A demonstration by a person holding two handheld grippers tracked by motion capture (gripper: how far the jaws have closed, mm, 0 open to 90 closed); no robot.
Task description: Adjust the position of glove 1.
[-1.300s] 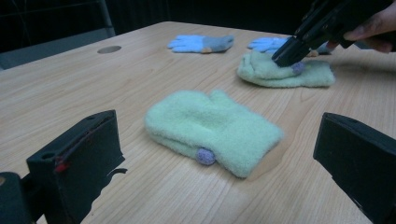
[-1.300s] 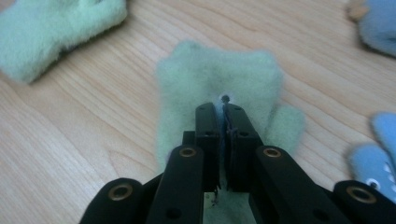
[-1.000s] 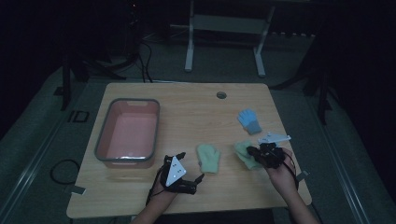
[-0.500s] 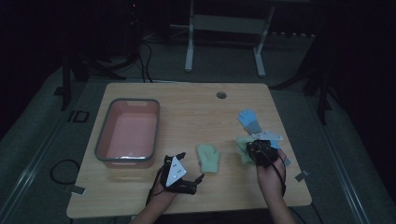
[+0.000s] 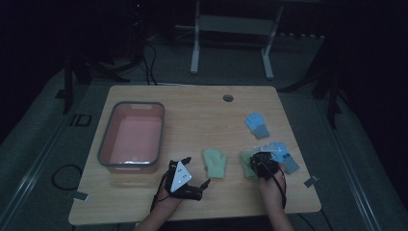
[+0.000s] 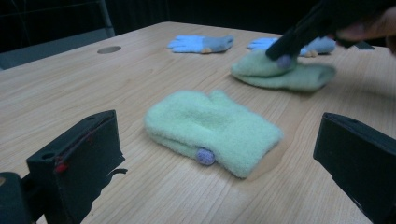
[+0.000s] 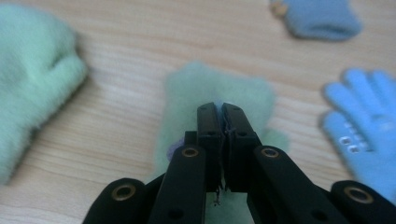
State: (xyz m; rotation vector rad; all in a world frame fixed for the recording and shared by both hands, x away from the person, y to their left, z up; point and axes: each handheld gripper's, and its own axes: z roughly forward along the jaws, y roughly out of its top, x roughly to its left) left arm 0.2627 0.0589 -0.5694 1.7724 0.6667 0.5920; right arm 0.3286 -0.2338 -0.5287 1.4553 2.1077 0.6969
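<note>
Sitting at about nine o'clock on the counter (image 5: 202,115), as the high view had it, was a pink tub (image 5: 131,137) with a grey rim, its long sides running toward twelve. Below and to the right of the tub, near seven o'clock, the left tool (image 5: 188,166) rested low over the wood with its jaws spread wide and nothing between them. Its own camera looked across the boards at the near green mitten (image 6: 212,128), which lay flat just ahead of the two black jaws and apart from them, a small purple button on its cuff edge.

Moving right, that same mitten sat near six o'clock in the high view, between the two tools. Just to its right, toward five o'clock, lay the second green mitten (image 5: 246,162), and the right tool (image 5: 262,162) was down on it. The right gripper view showed the jaws pressed together with the tips against the green fleece (image 7: 219,88); whether any fabric was pinched between them I could not tell.

Further right, a pale blue glove (image 5: 281,154) lay just beside the right tool at about four o'clock, and another blue glove (image 5: 256,124) lay apart from it toward three o'clock, nearer the counter's middle.
</note>
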